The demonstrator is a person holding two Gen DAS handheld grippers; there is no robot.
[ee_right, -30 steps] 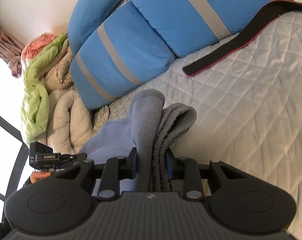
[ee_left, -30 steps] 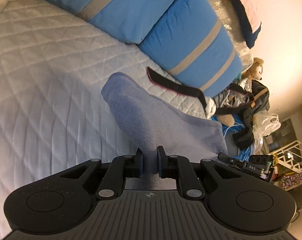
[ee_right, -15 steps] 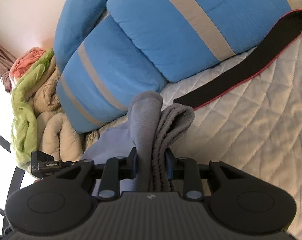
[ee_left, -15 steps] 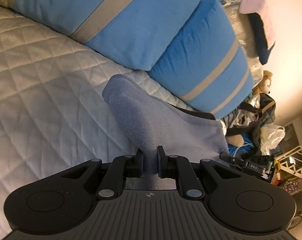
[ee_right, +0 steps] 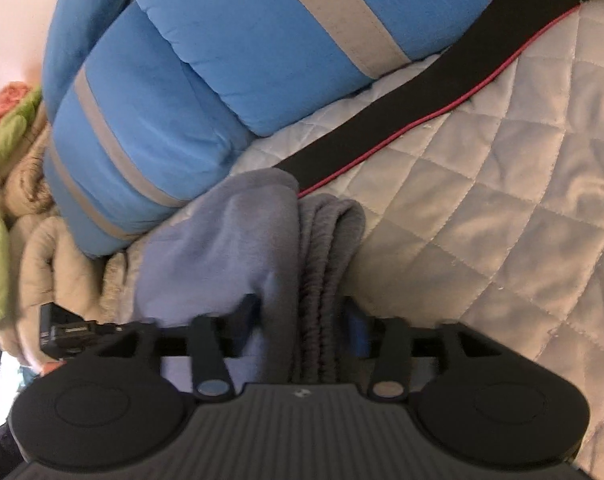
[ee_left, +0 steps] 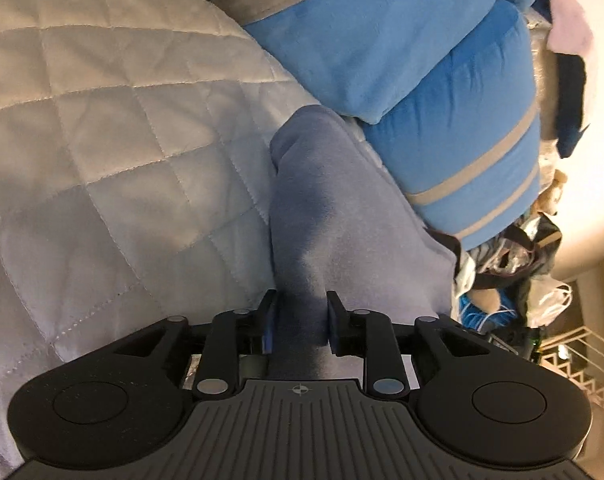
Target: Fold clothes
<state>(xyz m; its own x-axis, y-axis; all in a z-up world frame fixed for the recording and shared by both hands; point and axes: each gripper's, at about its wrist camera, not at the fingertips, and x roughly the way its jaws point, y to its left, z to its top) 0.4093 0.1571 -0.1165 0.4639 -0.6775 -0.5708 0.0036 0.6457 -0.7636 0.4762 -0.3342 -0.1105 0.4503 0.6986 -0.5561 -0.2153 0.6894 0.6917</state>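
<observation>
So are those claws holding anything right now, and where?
Nothing: left claw and right claw have just been opening; the near edge of the grey garment lies loose in both.

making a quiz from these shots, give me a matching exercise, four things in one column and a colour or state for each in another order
Things:
1. garment
2. strap
3. pillow
4. quilt

Colour or state:
a. black with a red edge, lying flat on the bed
b. white, stitched in diamonds
c. grey-blue, bunched between the fingers of both grippers
d. bright blue with grey stripes

Pairs: 1-c, 2-a, 3-d, 4-b
</observation>
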